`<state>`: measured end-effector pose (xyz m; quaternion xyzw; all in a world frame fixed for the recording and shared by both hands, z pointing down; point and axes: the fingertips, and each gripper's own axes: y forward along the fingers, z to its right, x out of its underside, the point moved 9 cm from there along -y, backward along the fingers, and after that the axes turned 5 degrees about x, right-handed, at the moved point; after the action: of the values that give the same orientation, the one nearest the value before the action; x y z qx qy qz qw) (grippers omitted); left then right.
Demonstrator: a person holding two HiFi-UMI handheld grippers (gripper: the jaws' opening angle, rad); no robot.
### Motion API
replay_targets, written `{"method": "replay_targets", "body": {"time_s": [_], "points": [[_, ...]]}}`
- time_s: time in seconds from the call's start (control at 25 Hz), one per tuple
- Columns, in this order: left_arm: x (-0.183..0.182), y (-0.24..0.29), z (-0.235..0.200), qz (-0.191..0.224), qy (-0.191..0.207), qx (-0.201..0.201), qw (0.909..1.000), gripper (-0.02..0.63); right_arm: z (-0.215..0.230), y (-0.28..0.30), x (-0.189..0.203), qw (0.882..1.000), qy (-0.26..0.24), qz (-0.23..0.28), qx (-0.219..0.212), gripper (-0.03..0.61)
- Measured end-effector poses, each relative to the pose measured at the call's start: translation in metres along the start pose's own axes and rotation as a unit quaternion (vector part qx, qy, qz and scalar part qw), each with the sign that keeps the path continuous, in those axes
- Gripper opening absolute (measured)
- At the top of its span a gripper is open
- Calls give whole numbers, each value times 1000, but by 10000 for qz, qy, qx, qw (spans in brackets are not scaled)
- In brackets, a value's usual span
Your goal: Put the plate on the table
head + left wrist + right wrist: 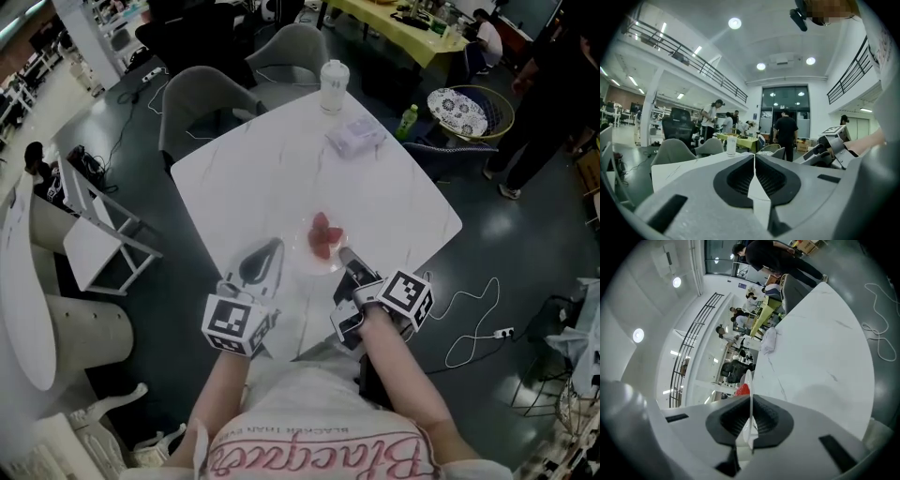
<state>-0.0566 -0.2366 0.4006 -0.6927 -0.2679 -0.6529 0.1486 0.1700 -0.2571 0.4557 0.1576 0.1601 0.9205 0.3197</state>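
Right fingers: the right gripper point(750, 401) is pinching the thin rim of the plate point(748, 380), which is showing edge-on between the dark pads.
Left fingers: the left gripper point(754, 161) is sitting with its fingers pressed together, carrying nothing.
Plate position: the plate point(302, 253) is reaching out ahead of the right fingers and lying just beside the left gripper point(267, 253), over the near part of the desk point(281, 169).
Load: red pieces point(324, 236) are riding on the plate just beyond the right fingertips.
Contact: the views are not showing whether the plate is resting on the desk point(820, 348) or hanging just above it.
Done: the plate is already in place over the desk, well inside its edge.
Left: judging from this, the right gripper point(349, 265) is yet to settle the plate flat, spread its fingers and back off the rim.
Beyond the fingers: a white bottle point(334, 86) and a pale packet point(355, 139) are standing well apart from the plate, at the far end.
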Motion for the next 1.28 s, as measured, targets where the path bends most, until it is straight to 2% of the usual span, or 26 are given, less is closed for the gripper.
{"method": "replay_targets", "body": {"time_s": [0.16, 0.36, 0.84, 1.08, 1.28], "points": [[3, 17, -13, -123, -47, -56, 9999, 11, 9, 26, -13, 9993, -282, -130, 202, 11], [13, 32, -36, -334, -226, -155, 9991, 11, 26, 61, -25, 9973, -380, -387, 498, 12], [49, 86, -85, -564, -620, -159, 9964, 11, 51, 126, -36, 9917, -725, -462, 955, 12], [59, 103, -95, -715, -678, -37, 9951, 11, 58, 146, -44, 9816, -1226, -535, 1366, 12], [67, 107, -99, -805, -739, -50, 9940, 11, 59, 159, -50, 9539, -2371, -339, 1811, 14]]}}
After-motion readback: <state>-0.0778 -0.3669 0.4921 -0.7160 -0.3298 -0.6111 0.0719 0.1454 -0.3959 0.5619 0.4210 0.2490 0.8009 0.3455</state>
